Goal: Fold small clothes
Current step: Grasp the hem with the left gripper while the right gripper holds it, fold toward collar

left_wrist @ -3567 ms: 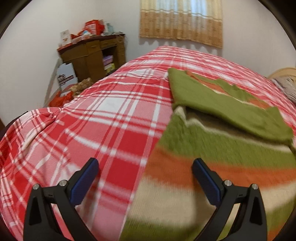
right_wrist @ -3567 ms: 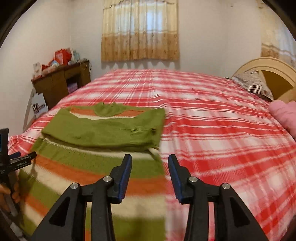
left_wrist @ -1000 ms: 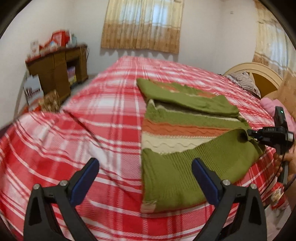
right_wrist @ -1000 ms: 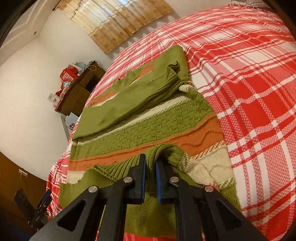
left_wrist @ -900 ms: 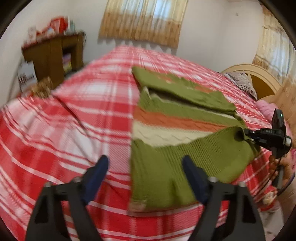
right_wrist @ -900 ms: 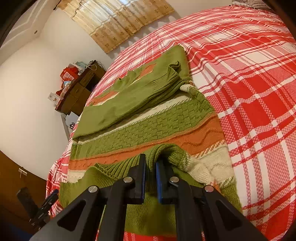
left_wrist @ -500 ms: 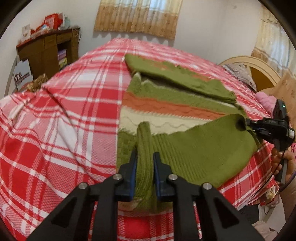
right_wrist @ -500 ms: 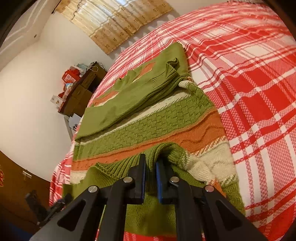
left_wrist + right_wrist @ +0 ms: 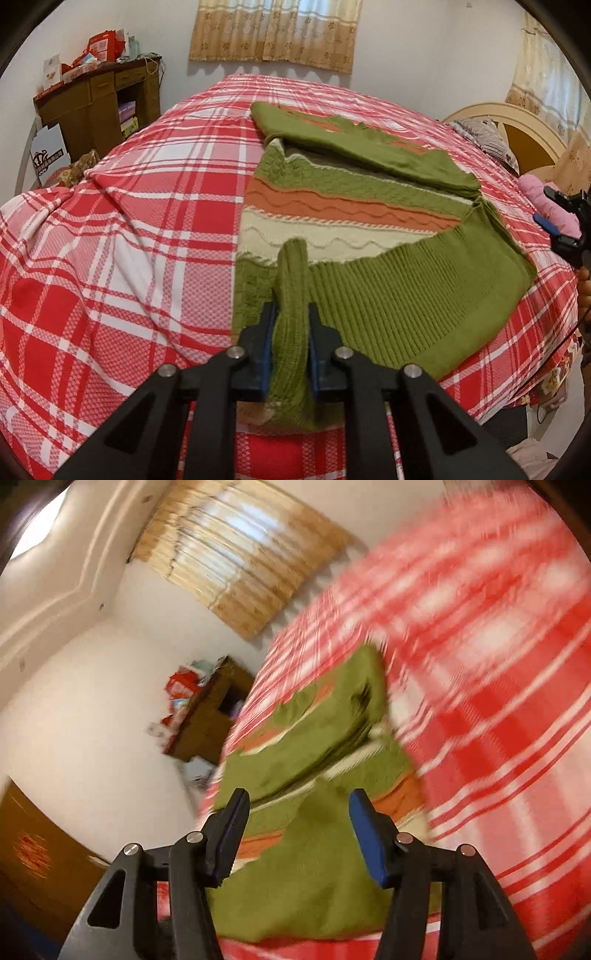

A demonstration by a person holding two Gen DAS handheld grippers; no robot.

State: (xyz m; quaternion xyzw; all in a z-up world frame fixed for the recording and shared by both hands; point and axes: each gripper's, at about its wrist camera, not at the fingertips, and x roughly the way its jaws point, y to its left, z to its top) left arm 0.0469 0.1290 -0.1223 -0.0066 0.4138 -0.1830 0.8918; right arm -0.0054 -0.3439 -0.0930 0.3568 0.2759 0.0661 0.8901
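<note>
1. Green knit is bunching between the left gripper [image 9: 291, 325] pads: jaws pressed together, pinching a ridge of the sweater [image 9: 369, 206] hem at its near left corner.
2. Right gripper [image 9: 299, 830] is hanging spread wide with nothing between the pads, over the near right part of the sweater [image 9: 314, 867]. That view is motion-blurred, so height above the cloth is hard to tell.
3. Sweater is lying on the bed [image 9: 147, 206], body flat, neck end far from the person and hem at the near edge.
4. Done, as far as it shows: sleeves [image 9: 369, 151] are lying folded across the chest in a green band, and the right hem corner is sitting turned up over the cream and orange stripes, ribbed side showing.
5. Left, my read: the left corner is only pinched, not yet carried over. Hem needs to go up toward the neck evenly on both sides, then flatten. Roughly halfway.
6. Risk, my guess: with only one corner gripped, the fold comes out skewed; right side likely needs a re-grab.
7. Beyond the bed: desk [image 9: 96, 107], curtain [image 9: 273, 33], headboard [image 9: 509, 125].
</note>
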